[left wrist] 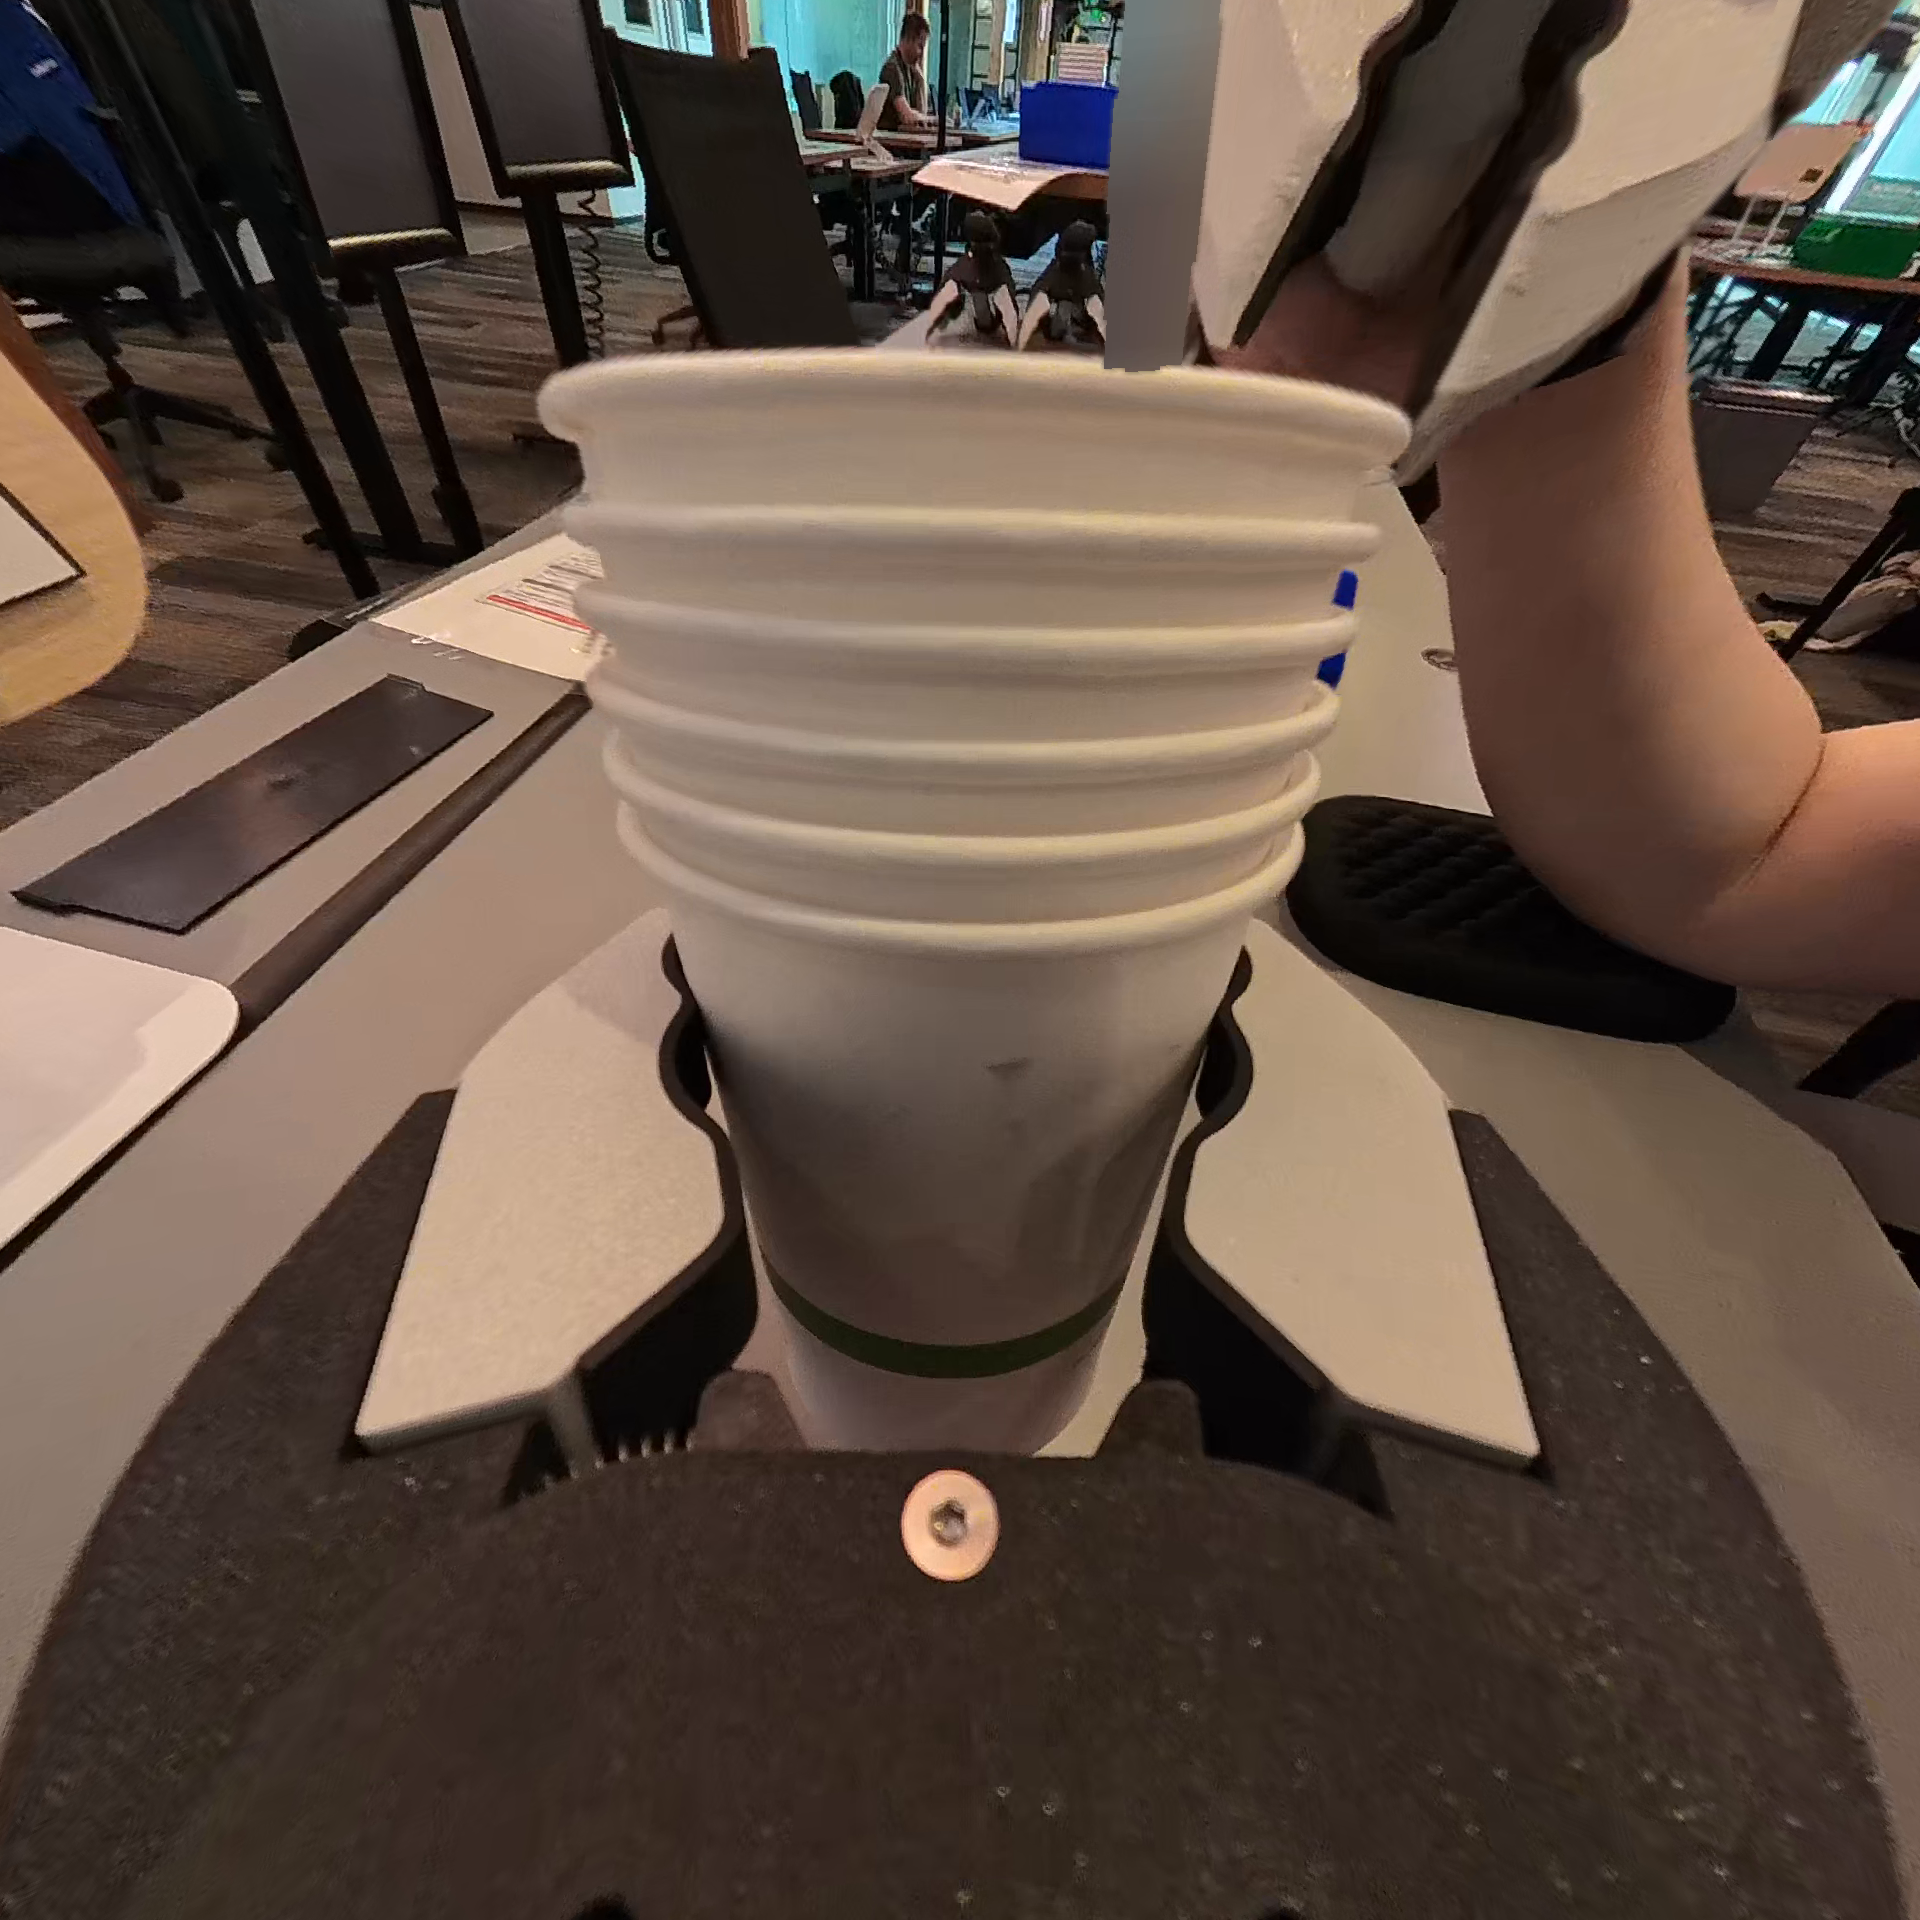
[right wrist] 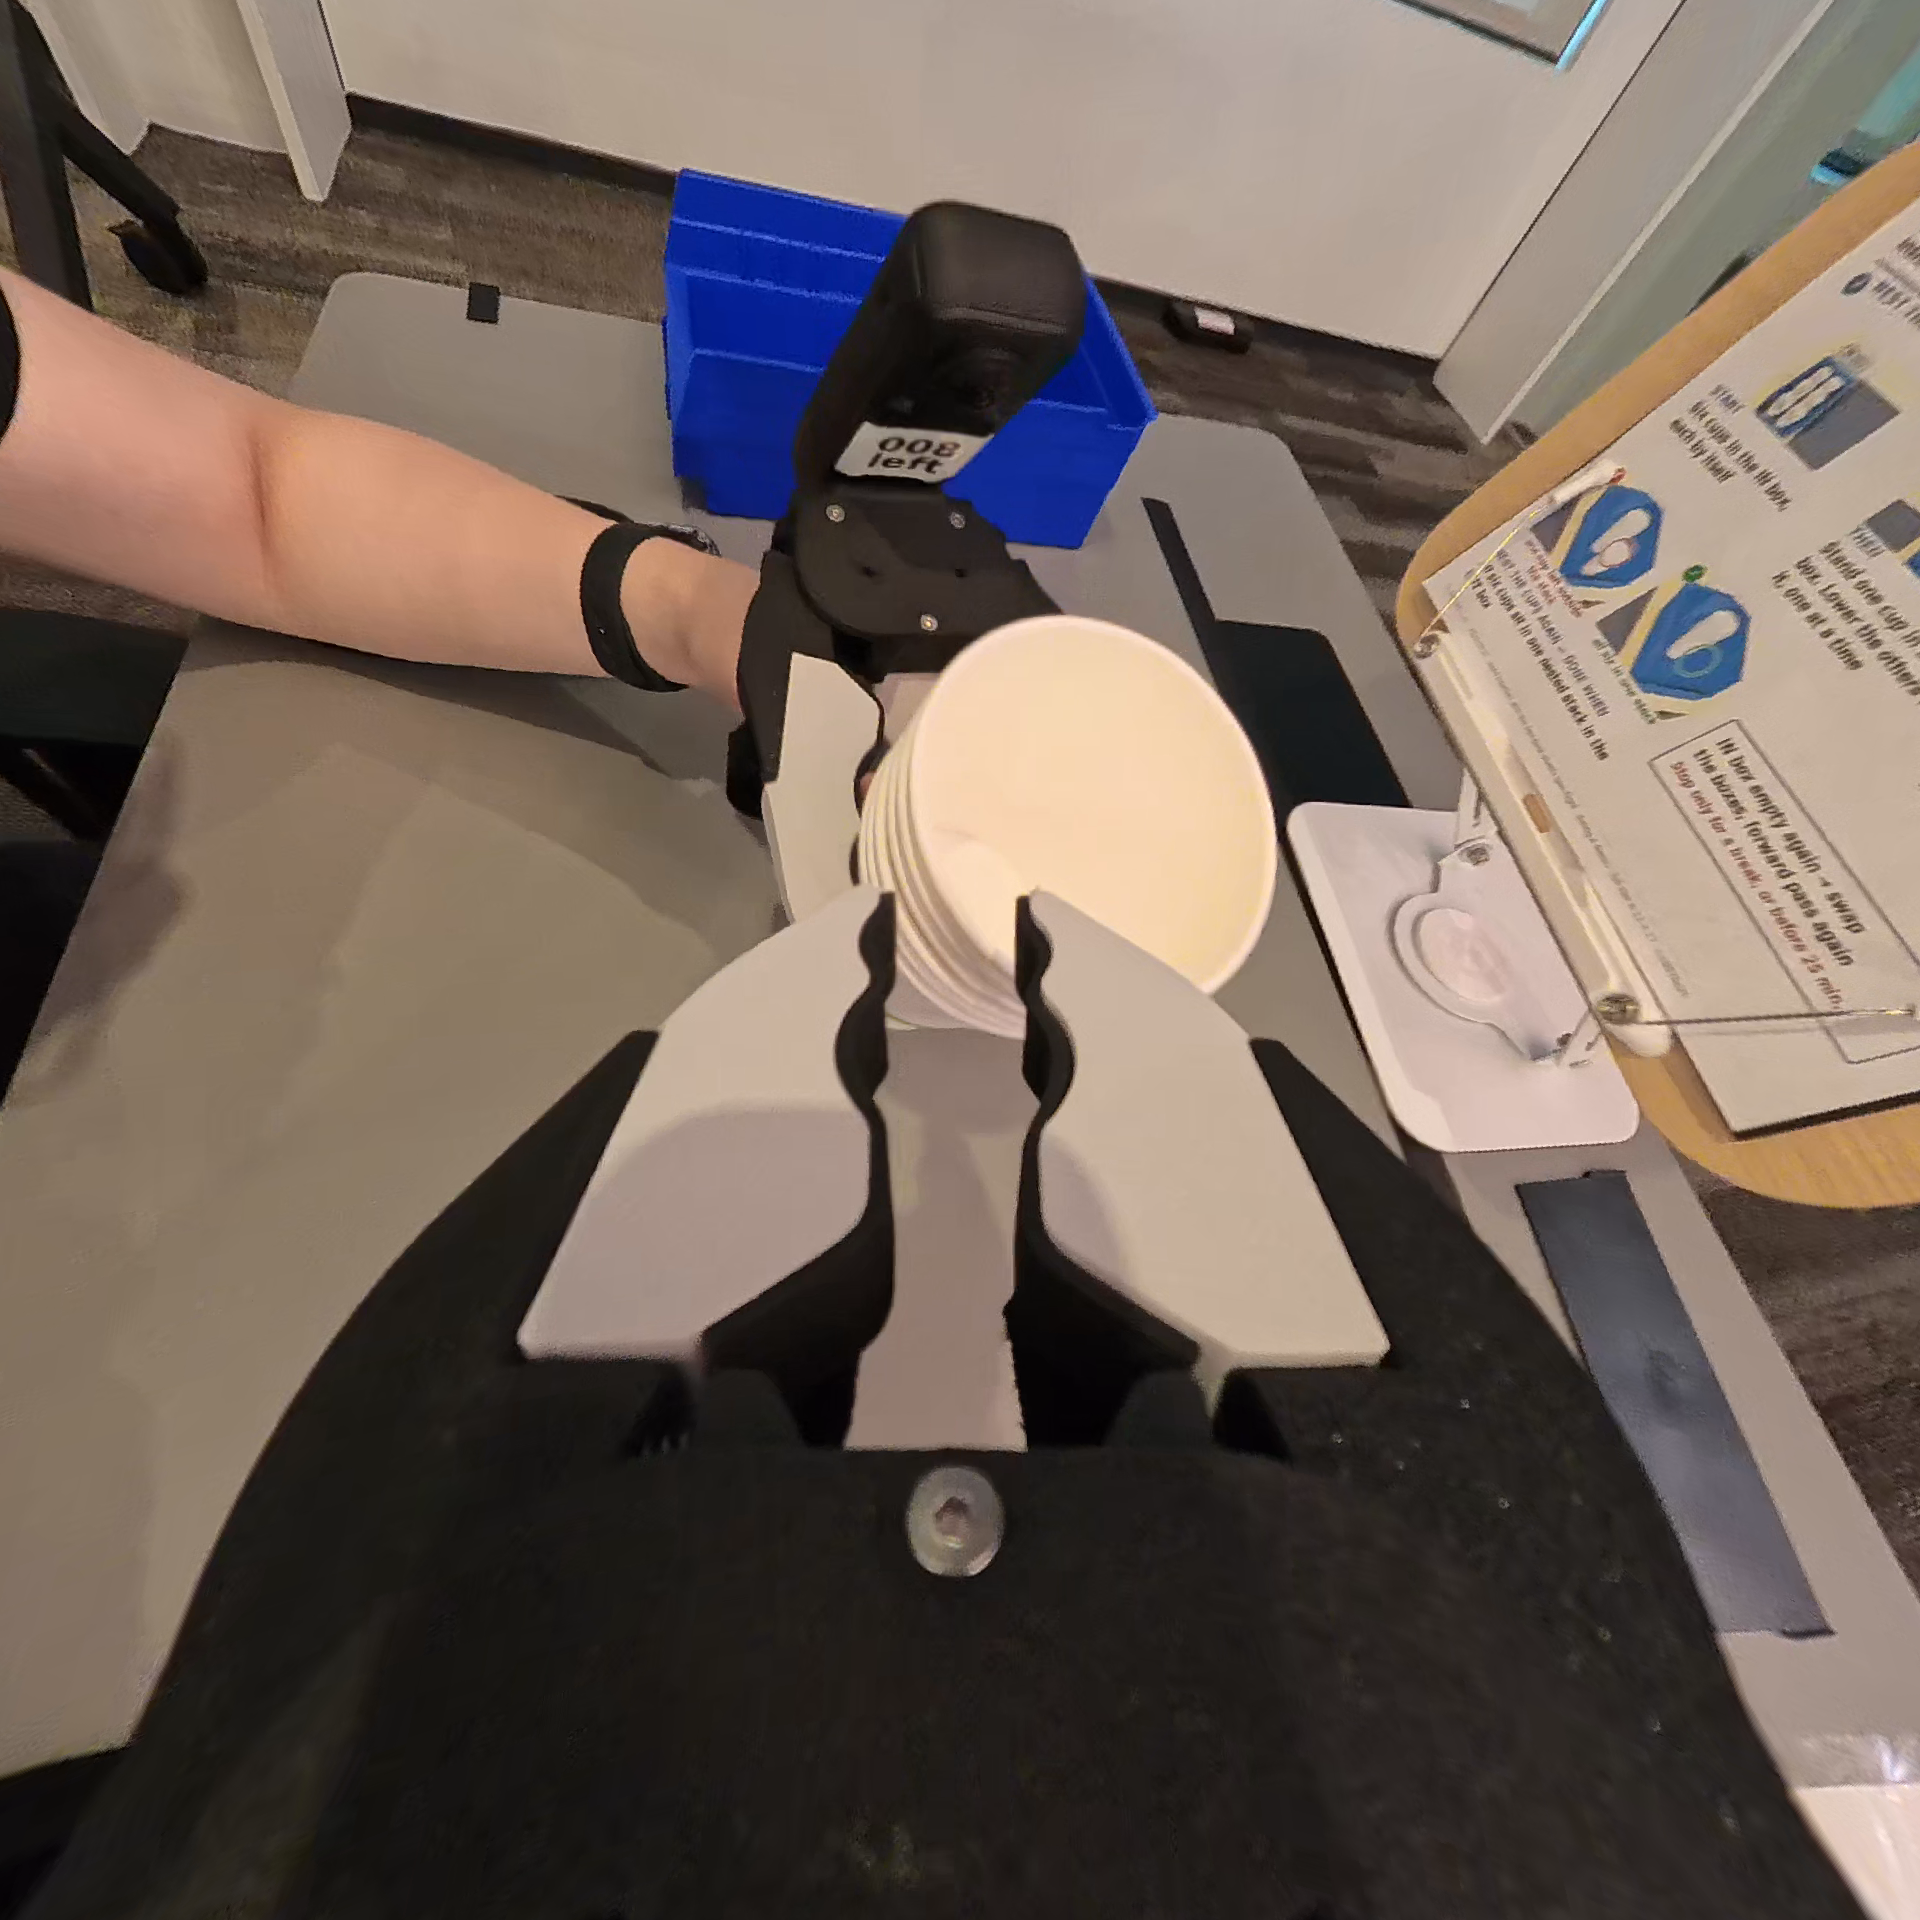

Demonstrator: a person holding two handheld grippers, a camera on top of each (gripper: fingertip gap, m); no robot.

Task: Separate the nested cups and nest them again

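You are holding the stack of nested cups (left wrist: 956,831) off the desk (right wrist: 364,987), the left gripper (left wrist: 956,1049) clamping the bottom cup's wall. The right gripper (right wrist: 956,914) is straddling the upper rims, part-open; whether its pads touch is unclear. Pinch only the top rim, pull along the axis. The cup bases are hidden.

- Stack of cups (left wrist: 956,727): base hidden behind the left tool's (left wrist: 956,1143) body in the left wrist view; inner cups show only rims.
- Right tool (left wrist: 1475,208): cut off by the top edge there.
- Blue bin (right wrist: 1081,457): partly hidden by the camera mount.
- Instruction sheet (right wrist: 1745,665): cut off at the right edge.
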